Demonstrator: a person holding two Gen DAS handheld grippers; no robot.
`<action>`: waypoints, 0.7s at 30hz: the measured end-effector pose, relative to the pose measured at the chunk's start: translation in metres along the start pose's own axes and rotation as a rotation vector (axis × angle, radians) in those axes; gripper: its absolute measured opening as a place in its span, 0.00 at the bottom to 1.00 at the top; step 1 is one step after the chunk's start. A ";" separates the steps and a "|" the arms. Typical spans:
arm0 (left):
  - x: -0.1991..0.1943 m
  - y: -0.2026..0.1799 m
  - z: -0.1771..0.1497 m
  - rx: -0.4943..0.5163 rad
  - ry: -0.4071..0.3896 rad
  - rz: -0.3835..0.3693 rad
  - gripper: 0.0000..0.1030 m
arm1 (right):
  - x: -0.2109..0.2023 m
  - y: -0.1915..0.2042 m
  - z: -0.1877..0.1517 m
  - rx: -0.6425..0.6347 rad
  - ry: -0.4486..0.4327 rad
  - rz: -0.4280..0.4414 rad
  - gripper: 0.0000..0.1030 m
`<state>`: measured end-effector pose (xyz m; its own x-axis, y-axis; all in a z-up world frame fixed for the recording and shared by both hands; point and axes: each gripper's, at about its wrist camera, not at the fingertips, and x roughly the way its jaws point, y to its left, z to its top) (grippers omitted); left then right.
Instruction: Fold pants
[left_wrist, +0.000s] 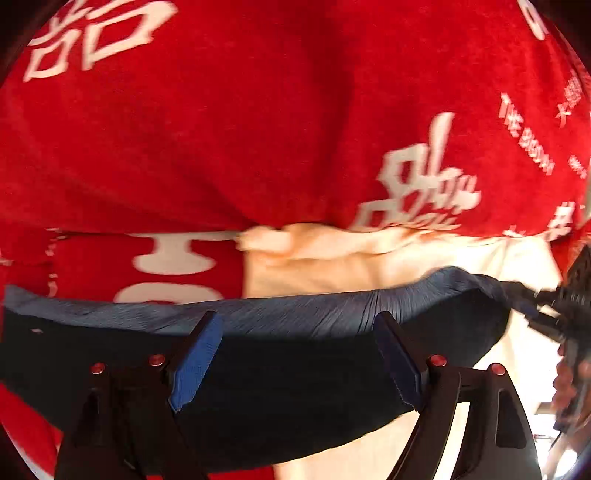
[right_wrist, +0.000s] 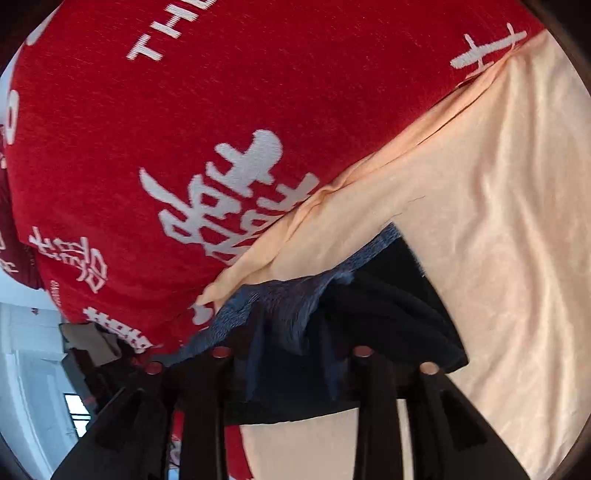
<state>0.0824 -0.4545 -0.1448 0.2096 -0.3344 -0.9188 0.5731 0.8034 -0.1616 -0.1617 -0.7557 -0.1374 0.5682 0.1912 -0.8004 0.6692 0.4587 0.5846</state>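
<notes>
While the left gripper (left_wrist: 299, 332) stands wide open, its blue pads (left_wrist: 195, 365) sit apart with the dark pants (left_wrist: 295, 387) spread across the gap; nothing pinched between them. The pants' ribbed blue edge (left_wrist: 314, 306) runs left to right just ahead of the fingertips. At the right border of the left view, the right gripper (left_wrist: 546, 310) meets that edge's far end; the image is blurred there.

Right wrist view: pants (right_wrist: 388, 314) bunched over the right gripper's (right_wrist: 291, 354) fingers, fingertips hidden under the cloth. Cannot tell how far the jaws are closed or whether they grip.

Pants lie on a peach sheet (right_wrist: 498, 221). Beyond it, a red blanket (right_wrist: 184, 129) with white characters and lettering, touching the sheet along a folded hem. Red blanket fills the upper left view (left_wrist: 221, 129).
</notes>
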 end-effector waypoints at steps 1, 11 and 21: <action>0.001 0.007 -0.004 -0.010 0.009 0.036 0.82 | -0.002 -0.001 0.001 -0.011 -0.017 -0.020 0.53; 0.060 0.067 -0.079 -0.111 0.233 0.280 0.82 | 0.006 -0.086 -0.043 0.268 -0.005 -0.077 0.42; 0.062 0.076 -0.101 -0.095 0.273 0.324 0.91 | 0.015 -0.095 -0.053 0.242 0.074 -0.146 0.27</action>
<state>0.0584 -0.3646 -0.2507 0.1418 0.0752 -0.9870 0.4337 0.8916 0.1302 -0.2421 -0.7498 -0.2118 0.4270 0.2055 -0.8806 0.8410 0.2676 0.4703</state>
